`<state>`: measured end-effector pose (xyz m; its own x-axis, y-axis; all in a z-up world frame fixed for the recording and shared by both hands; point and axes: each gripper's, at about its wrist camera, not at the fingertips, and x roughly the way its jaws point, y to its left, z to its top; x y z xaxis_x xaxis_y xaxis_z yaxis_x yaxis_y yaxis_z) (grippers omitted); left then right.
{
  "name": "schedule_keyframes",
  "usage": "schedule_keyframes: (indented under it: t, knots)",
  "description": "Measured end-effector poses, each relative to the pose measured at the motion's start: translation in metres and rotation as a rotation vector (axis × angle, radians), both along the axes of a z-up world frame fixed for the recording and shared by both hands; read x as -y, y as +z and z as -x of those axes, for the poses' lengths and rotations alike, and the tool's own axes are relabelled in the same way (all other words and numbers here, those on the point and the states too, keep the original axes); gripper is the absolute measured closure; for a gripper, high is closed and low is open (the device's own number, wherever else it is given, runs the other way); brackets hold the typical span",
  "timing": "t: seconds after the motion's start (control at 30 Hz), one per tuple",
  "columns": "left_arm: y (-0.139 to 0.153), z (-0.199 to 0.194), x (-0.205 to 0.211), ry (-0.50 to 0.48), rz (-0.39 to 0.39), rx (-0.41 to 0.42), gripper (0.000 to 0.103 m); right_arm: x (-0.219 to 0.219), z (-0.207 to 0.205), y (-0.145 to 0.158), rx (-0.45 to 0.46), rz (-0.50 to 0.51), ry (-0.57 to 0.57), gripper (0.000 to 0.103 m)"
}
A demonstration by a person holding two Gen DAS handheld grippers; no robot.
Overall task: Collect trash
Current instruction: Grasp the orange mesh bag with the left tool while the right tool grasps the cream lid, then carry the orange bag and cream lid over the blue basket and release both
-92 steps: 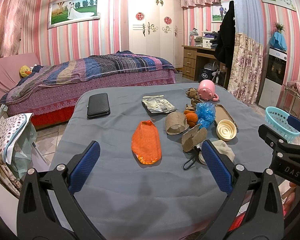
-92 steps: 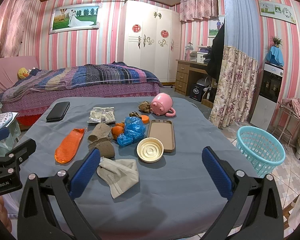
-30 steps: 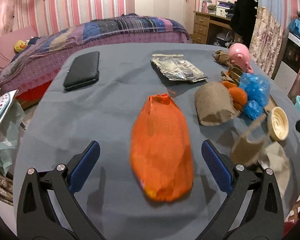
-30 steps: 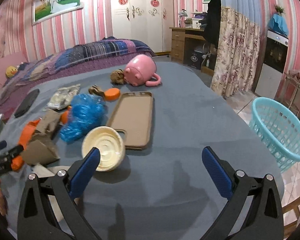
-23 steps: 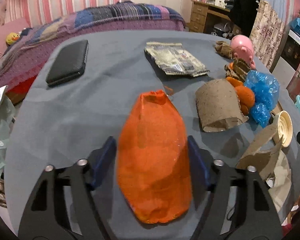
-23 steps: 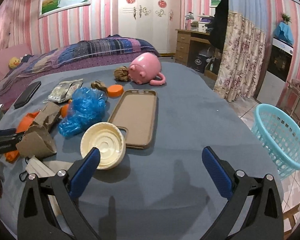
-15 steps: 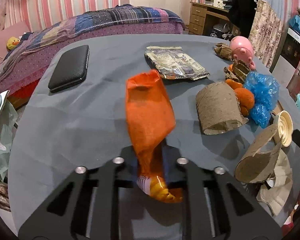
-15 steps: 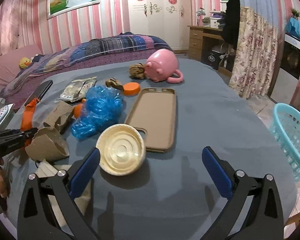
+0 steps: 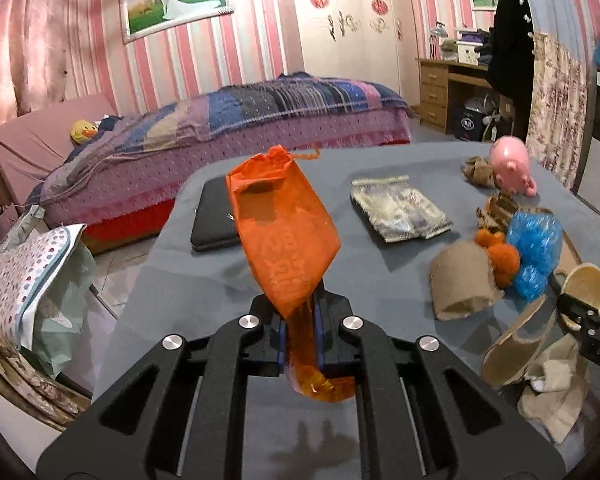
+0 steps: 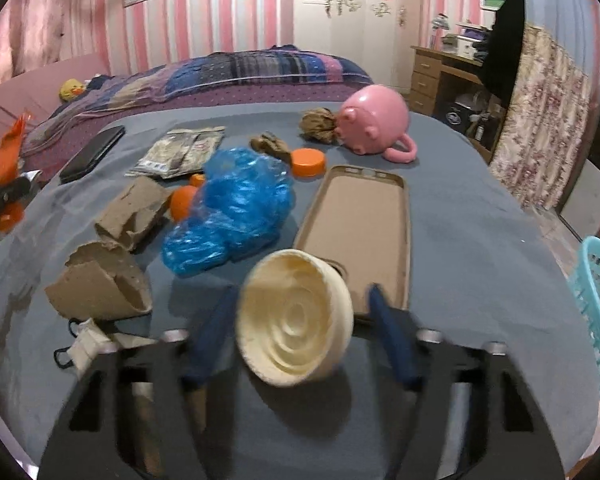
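Pinching the limp, light orange wrapper (image 9: 284, 236) in your clamped left hand-held gripper (image 9: 299, 336), your right hand-held gripper (image 10: 296, 344) is closing around the stiff cream lid (image 10: 296, 322); grip its rim.

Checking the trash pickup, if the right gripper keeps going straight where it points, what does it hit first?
Most likely the cream round lid, which already sits tilted between the right gripper's closing jaws. Right behind it lies the tan phone case, though depth is hard to judge.
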<state>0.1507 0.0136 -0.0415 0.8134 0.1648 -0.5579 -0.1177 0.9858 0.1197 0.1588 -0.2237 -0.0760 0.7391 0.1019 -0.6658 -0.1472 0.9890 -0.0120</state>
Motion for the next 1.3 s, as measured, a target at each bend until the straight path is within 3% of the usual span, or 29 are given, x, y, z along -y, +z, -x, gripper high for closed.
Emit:
schedule_keyframes:
  t: [0.03, 0.13, 0.23, 0.6, 0.93, 1.3]
  knots:
    - [0.003, 0.0, 0.002, -0.002, 0.001, 0.007, 0.095, 0.0, 0.001, 0.001, 0.007, 0.001, 0.002, 0.063]
    - [0.011, 0.001, 0.012, -0.005, -0.016, 0.036, 0.095, 0.007, 0.003, 0.005, 0.021, -0.025, 0.02, 0.075]
    - [0.019, -0.002, 0.024, -0.012, -0.019, 0.058, 0.095, 0.017, 0.003, 0.008, 0.03, -0.04, 0.036, 0.079]
    - [0.032, -0.014, 0.076, -0.083, -0.018, 0.073, 0.095, 0.069, 0.006, 0.044, 0.079, -0.063, 0.039, 0.08]
    - [0.05, -0.02, 0.159, -0.19, -0.029, 0.102, 0.095, 0.154, 0.012, 0.065, 0.148, -0.139, -0.109, 0.082]
    - [0.048, -0.033, 0.26, -0.331, 0.036, 0.067, 0.095, 0.26, 0.029, 0.078, 0.185, -0.13, -0.292, 0.082]
